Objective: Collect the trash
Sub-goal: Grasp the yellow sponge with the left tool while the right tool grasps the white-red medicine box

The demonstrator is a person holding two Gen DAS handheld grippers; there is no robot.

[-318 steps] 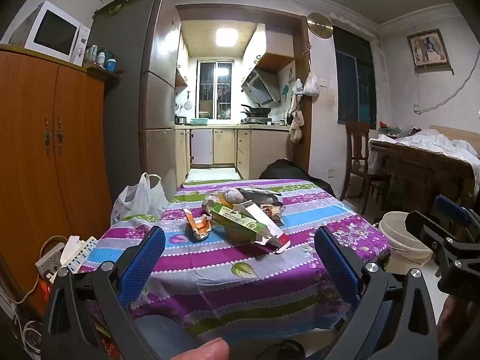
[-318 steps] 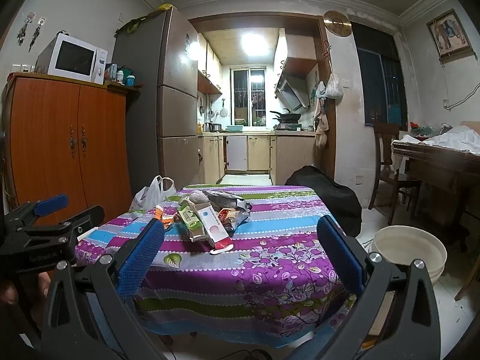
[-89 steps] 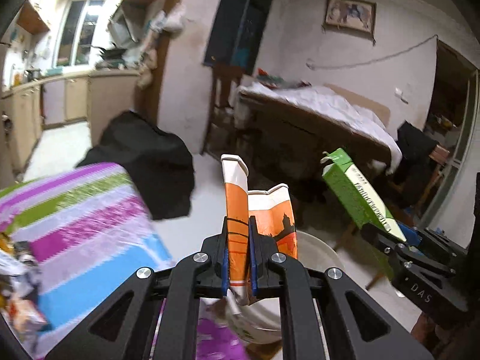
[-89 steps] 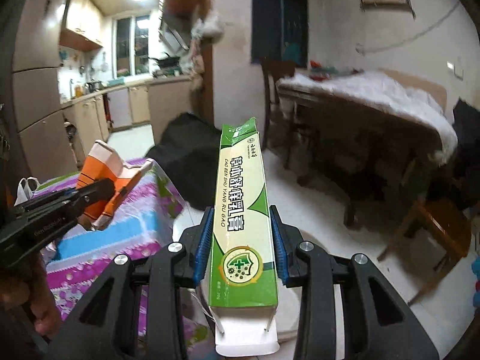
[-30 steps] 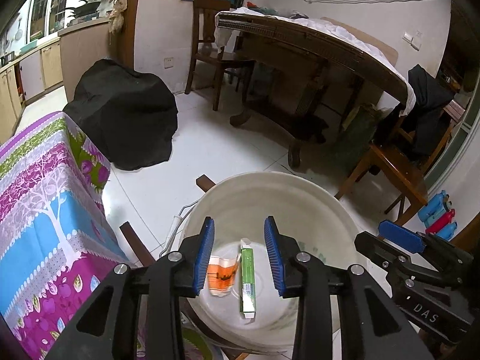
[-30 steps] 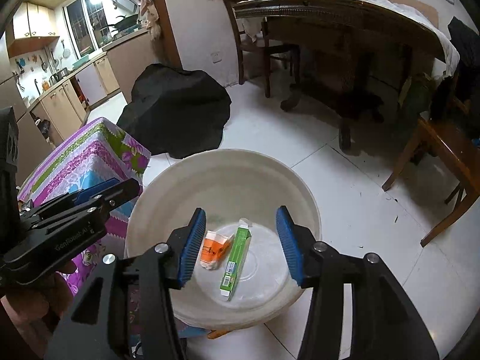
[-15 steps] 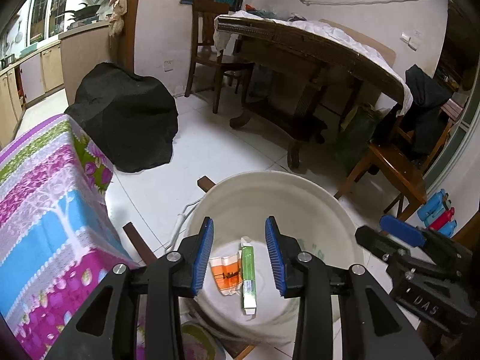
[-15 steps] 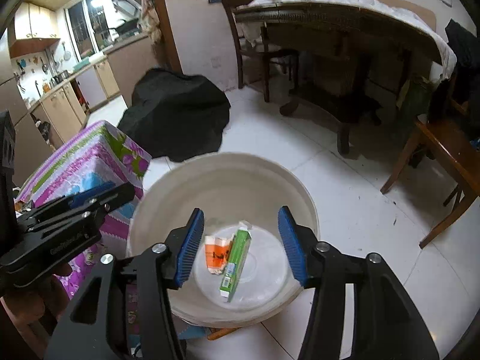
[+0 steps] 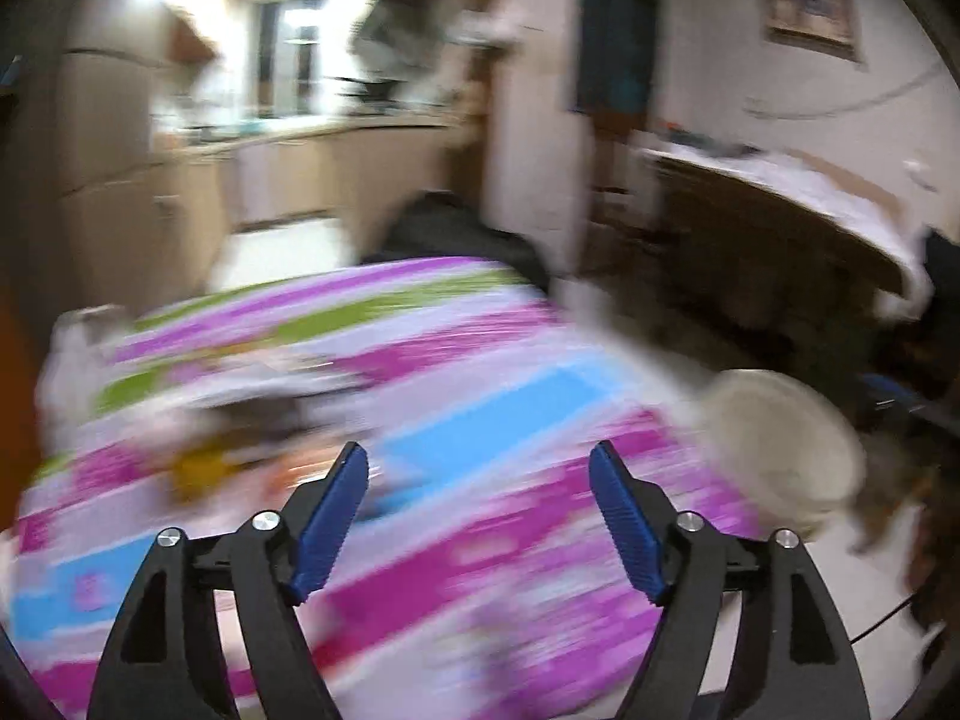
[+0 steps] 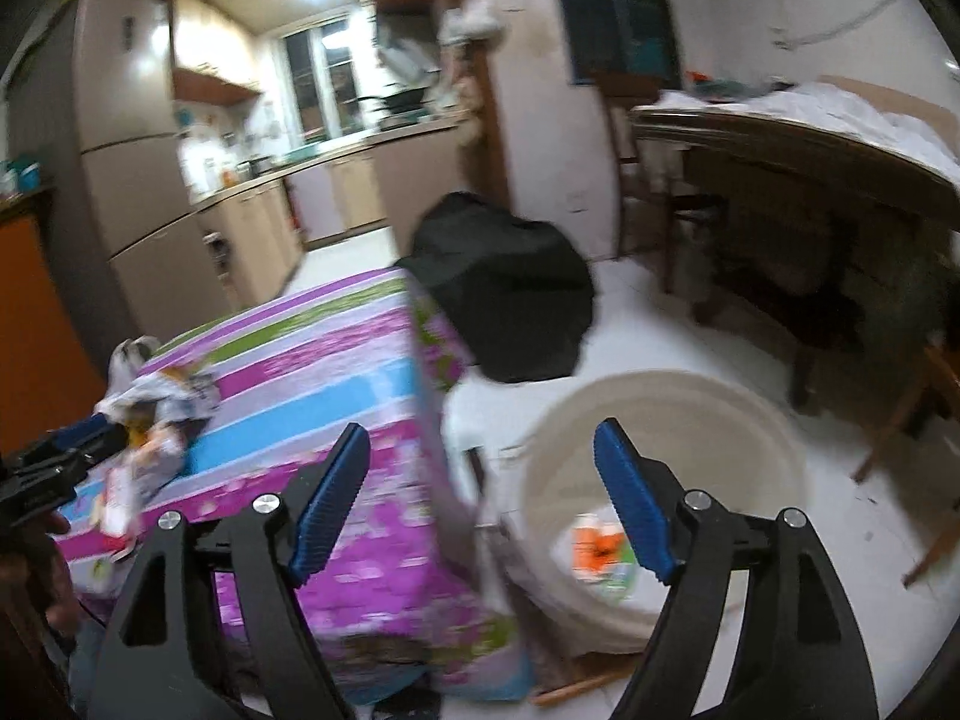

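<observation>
Motion blurs both views. My left gripper [image 9: 479, 516] hangs over the striped cloth of the table [image 9: 480, 414], its jaws opening with nothing between them. A blurred heap of wrappers [image 9: 240, 414] lies on the cloth at the left. My right gripper [image 10: 480, 510] is near the table's corner, jaws opening and empty. The white basin [image 10: 660, 414] stands on the floor to the right, with the orange carton [image 10: 594, 543] and the green box [image 10: 618, 570] lying in it. The remaining wrappers [image 10: 162, 408] lie at the table's left, by the left gripper's tip [image 10: 66, 444].
A black bag [image 10: 510, 288] sits on the floor behind the table. A dark wooden table [image 10: 810, 180] with white cloth and a chair [image 10: 924, 396] stand at the right. The kitchen and a fridge [image 10: 132, 138] lie at the back left. A hand [image 10: 36, 546] shows at the left edge.
Both grippers have swung left from over the basin toward the table and their jaws have widened. The left one now faces the cloth; the basin has slid to the right in both views.
</observation>
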